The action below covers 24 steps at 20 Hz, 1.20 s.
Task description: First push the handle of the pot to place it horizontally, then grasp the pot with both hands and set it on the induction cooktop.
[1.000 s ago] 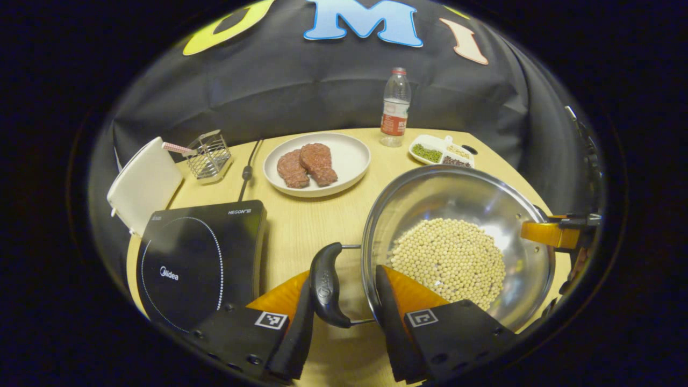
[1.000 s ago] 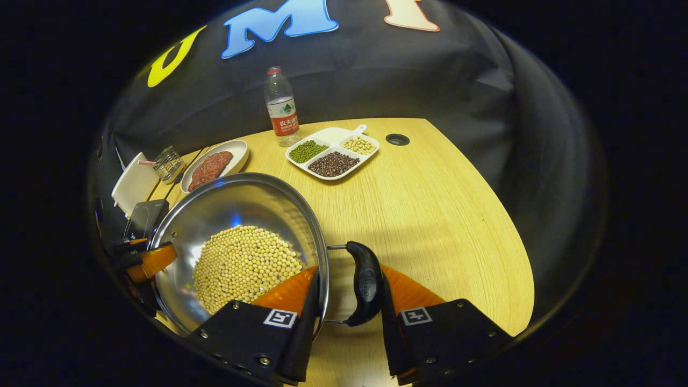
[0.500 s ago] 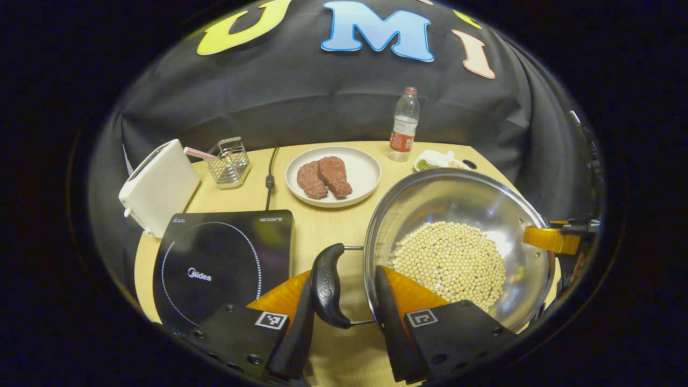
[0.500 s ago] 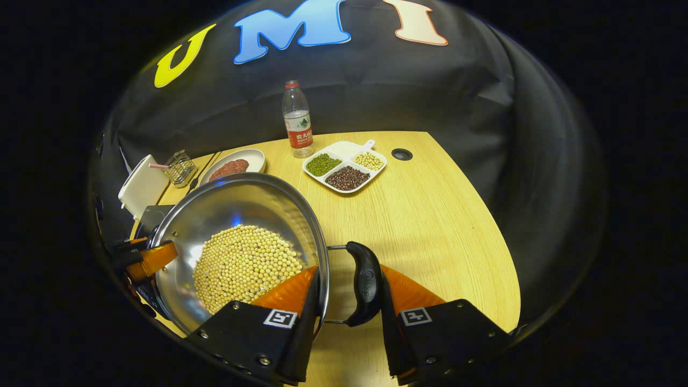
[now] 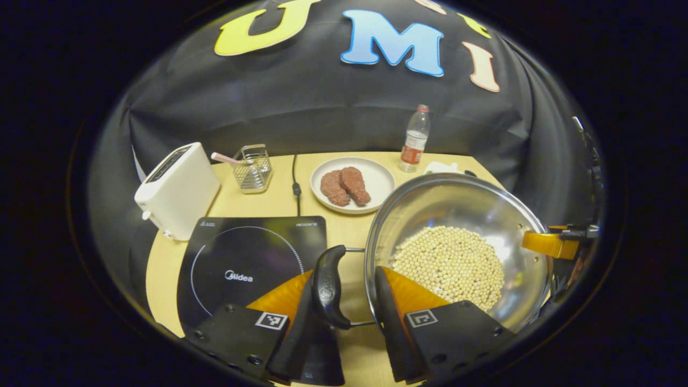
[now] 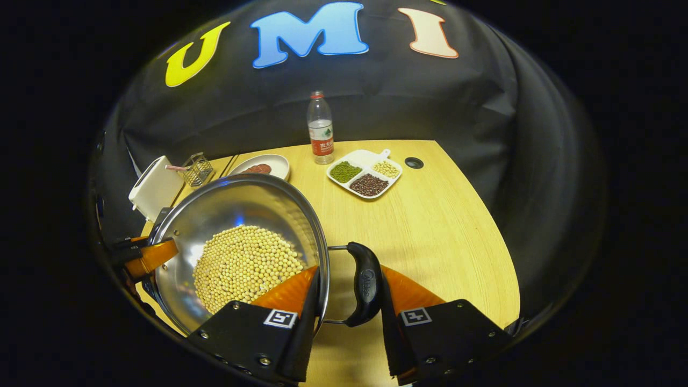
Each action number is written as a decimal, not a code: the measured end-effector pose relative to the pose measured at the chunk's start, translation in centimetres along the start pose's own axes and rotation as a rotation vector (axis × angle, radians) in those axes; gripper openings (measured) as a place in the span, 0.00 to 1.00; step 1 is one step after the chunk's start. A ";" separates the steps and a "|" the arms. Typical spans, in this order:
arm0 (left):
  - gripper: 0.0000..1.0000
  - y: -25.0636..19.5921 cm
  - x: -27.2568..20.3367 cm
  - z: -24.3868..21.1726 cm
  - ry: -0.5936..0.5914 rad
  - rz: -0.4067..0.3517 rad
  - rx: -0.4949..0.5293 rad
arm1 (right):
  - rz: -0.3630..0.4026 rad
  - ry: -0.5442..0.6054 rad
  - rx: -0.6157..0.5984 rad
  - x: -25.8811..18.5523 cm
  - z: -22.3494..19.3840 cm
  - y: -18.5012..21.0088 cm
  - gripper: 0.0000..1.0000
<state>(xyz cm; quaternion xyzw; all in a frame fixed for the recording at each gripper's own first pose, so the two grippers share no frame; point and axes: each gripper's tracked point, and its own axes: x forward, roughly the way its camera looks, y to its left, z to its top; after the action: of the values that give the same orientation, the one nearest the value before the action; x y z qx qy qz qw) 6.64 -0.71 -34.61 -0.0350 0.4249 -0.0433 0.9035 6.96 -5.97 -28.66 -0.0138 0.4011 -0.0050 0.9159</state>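
Above the table [image 6: 430,226] I hold the pot [image 5: 462,215], left gripper [image 5: 344,322] and right gripper [image 6: 344,322] each clamped on handle [image 5: 327,285] and rim.

"Midea" on induction cooktop [image 5: 252,263]

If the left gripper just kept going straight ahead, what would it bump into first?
Probably the plate of meat: it lies beyond the left gripper, which clamps the pot by its handle and rim. Depth is uncertain.
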 end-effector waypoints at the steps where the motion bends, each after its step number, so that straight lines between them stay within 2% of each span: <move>1: 0.62 0.8 -0.3 0.0 -0.002 0.004 -0.004 | 0.003 -0.002 -0.008 -0.1 0.1 0.8 0.55; 5: 0.65 3.9 -1.4 0.1 -0.006 0.020 -0.016 | 0.020 -0.005 -0.022 -0.5 0.3 3.9 0.55; 6: 0.66 4.7 -1.6 0.2 -0.008 0.025 -0.019 | 0.024 -0.003 -0.023 -0.4 0.3 4.6 0.51; 7: 0.63 5.5 -1.8 0.3 -0.009 0.031 -0.021 | 0.028 -0.003 -0.025 -0.4 0.4 5.5 0.55; 8: 0.66 6.3 -2.0 0.4 -0.012 0.036 -0.025 | 0.033 -0.002 -0.027 -0.2 0.5 6.2 0.55; 11: 0.65 8.7 -2.4 0.2 -0.012 0.050 -0.040 | 0.046 -0.002 -0.044 0.1 0.7 8.5 0.55; 12: 0.62 9.6 -2.4 0.0 -0.009 0.054 -0.046 | 0.049 0.000 -0.053 0.2 0.7 9.4 0.55; 13: 0.65 10.4 -2.4 -0.3 -0.004 0.060 -0.053 | 0.051 0.006 -0.060 0.3 0.7 10.2 0.56; 17: 0.63 14.2 -3.0 -0.9 -0.004 0.098 -0.076 | 0.068 0.010 -0.087 1.1 0.6 13.7 0.55; 18: 0.68 15.1 -3.1 -1.0 -0.003 0.106 -0.086 | 0.073 0.009 -0.092 1.3 0.5 14.7 0.55; 24: 0.66 20.1 -3.9 -1.1 -0.005 0.151 -0.105 | 0.104 0.019 -0.099 1.9 0.3 19.8 0.56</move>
<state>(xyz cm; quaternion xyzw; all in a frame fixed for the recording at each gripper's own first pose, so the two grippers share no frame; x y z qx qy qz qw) 4.29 19.66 -34.39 -0.0503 0.4255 0.0476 0.9023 8.49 13.78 -30.43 -0.0381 0.4098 0.0620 0.9093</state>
